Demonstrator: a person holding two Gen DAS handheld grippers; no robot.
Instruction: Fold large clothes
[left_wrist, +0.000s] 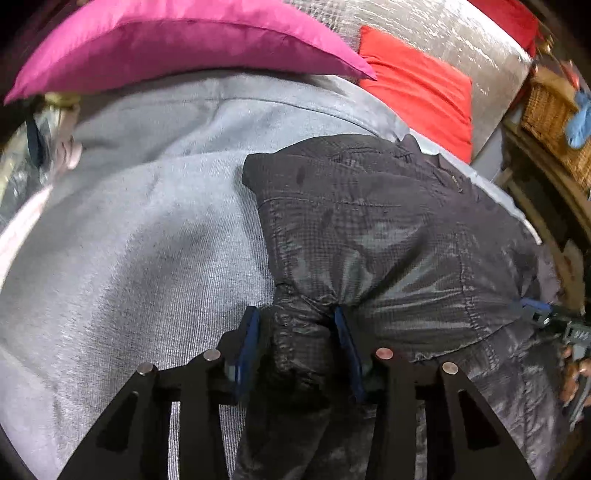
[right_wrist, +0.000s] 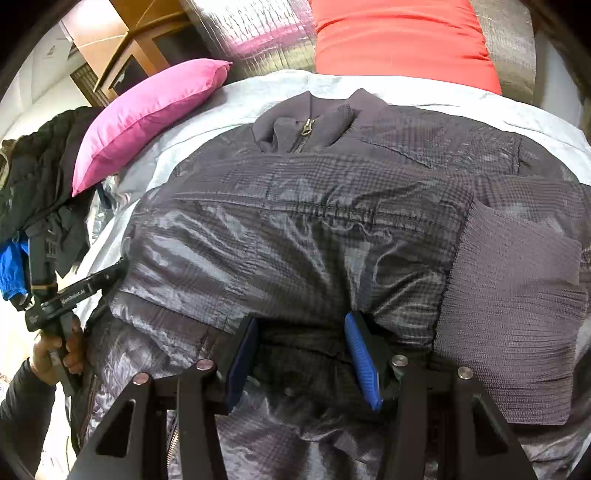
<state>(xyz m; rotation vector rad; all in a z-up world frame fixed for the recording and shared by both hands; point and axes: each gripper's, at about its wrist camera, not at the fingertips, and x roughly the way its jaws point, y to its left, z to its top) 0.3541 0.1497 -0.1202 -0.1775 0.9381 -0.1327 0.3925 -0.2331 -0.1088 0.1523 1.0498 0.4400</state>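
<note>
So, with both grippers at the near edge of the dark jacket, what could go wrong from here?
1. The left gripper has a bunched fold of the dark jacket between its pads; if they are slack, the slippery fabric may slide out.
2. The ribbed cuff lies loose on top and may flop off when the jacket is lifted.
3. The pink cushion lies close and could get pushed.

Left claw (left_wrist: 297, 339) and right claw (right_wrist: 303, 354) part-open, angled downward
</note>
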